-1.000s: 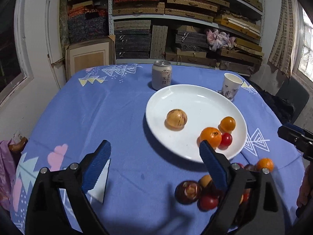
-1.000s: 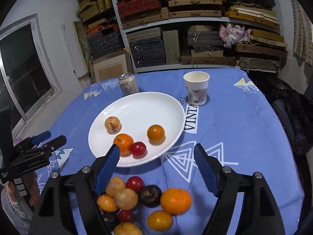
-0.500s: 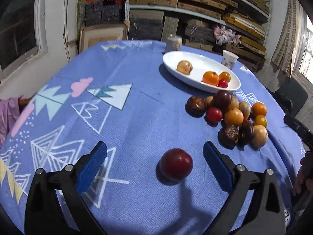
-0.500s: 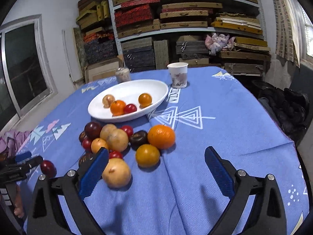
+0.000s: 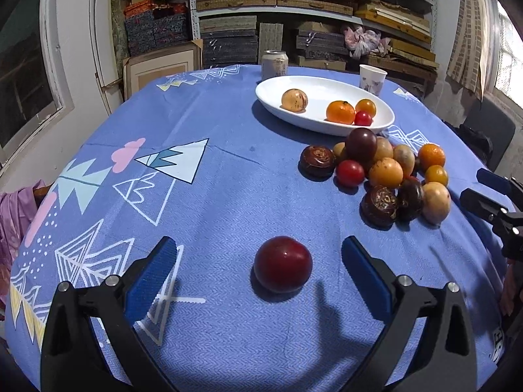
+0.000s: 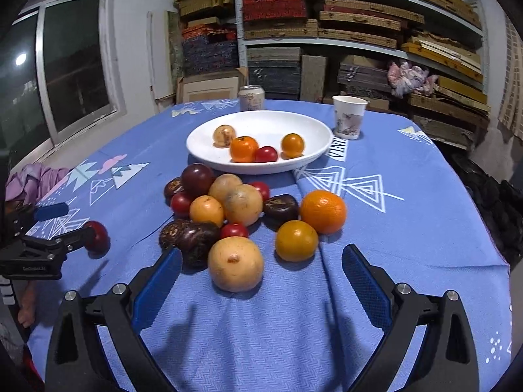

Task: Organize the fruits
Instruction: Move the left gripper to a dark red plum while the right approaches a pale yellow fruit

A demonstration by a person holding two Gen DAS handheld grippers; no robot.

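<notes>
A dark red plum lies alone on the blue cloth, between the fingers of my left gripper, which is open and not touching it. My right gripper is open around a tan round fruit at the near edge of the fruit pile, pads clear of it. Beyond the pile, the white plate holds several fruits: a tan one, a tangerine, a small orange one and a red one. The left wrist view shows the pile and the plate to the right.
A drink can and a paper cup stand behind the plate. Stacked shelves fill the back wall. A pink cloth hangs off the table's left edge. The table's near edge is close under both grippers.
Both grippers have drawn back from the plate and sunk toward the cloth, with jaws a little wider. The plum now sits between the left fingers and the tan fruit between the right fingers.
</notes>
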